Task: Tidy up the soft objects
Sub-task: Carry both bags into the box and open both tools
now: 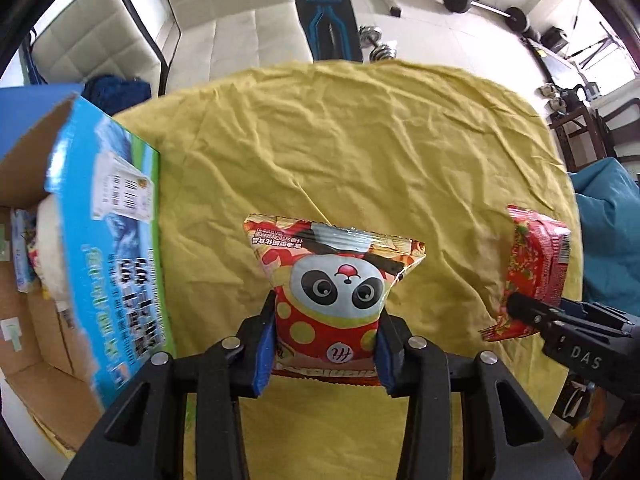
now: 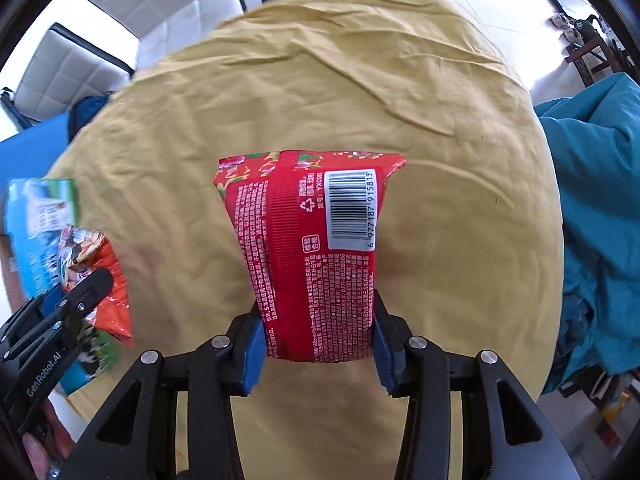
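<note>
My left gripper [image 1: 327, 318] is shut on a panda-print snack bag [image 1: 336, 288], its blue pads pressing the bag's lower sides. The bag hangs over the yellow cloth [image 1: 360, 140]. My right gripper [image 2: 316, 320] is shut on a red snack bag [image 2: 312, 240], barcode side facing the camera, above the same cloth [image 2: 320, 80]. In the left wrist view the right gripper [image 1: 532, 314] and its red bag [image 1: 536, 256] are at the right edge. In the right wrist view the left gripper [image 2: 86, 292] and the panda bag [image 2: 108, 280] are at the lower left.
An open cardboard box with a blue printed flap [image 1: 112, 240] stands at the cloth's left edge, with a white soft item [image 1: 52, 248] and other packets inside. White chairs [image 1: 224, 20] and dumbbells [image 1: 378, 44] lie beyond the table. A teal fabric [image 2: 600, 200] is at the right.
</note>
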